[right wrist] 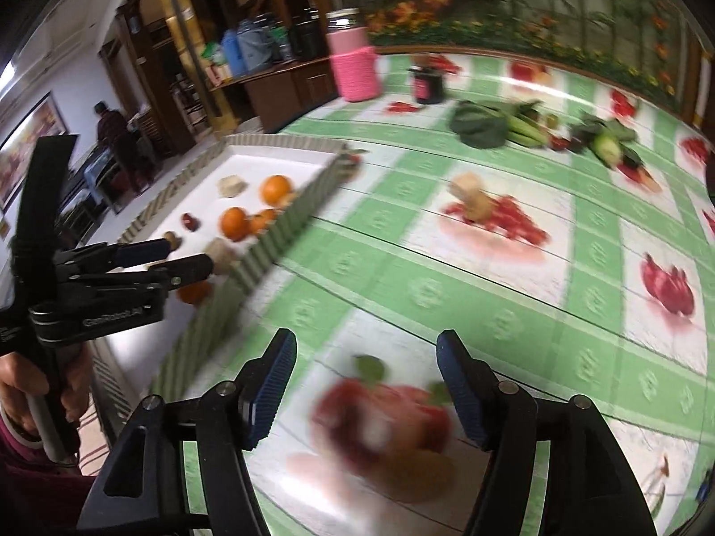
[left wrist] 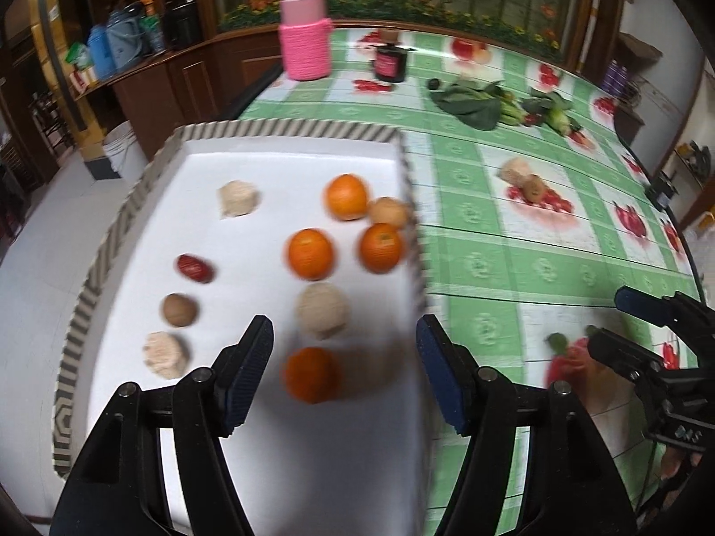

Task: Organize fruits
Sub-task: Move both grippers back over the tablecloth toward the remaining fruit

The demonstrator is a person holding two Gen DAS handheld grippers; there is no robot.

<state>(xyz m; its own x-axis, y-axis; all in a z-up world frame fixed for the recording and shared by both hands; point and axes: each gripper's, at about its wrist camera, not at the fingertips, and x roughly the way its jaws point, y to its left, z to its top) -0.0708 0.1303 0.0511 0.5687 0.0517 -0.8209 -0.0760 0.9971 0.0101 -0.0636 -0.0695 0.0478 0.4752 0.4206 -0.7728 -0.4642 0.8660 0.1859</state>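
Black jaws of the left gripper (left wrist: 344, 366) stand apart over the near end of the white tray (left wrist: 286, 156), nothing between the pads; an orange (left wrist: 311, 374) lies on the tray just beyond them. Farther along the tray lie three more oranges (left wrist: 310, 253), pale lumps, a walnut (left wrist: 178, 309) and a red date (left wrist: 195, 268). Right of the tray, the right gripper (right wrist: 366, 384) hangs with jaws apart and empty over the green checked tablecloth (right wrist: 402, 268). Beyond the tray stand leafy greens (left wrist: 473, 105) and a pink-sleeved jar (left wrist: 306, 31).
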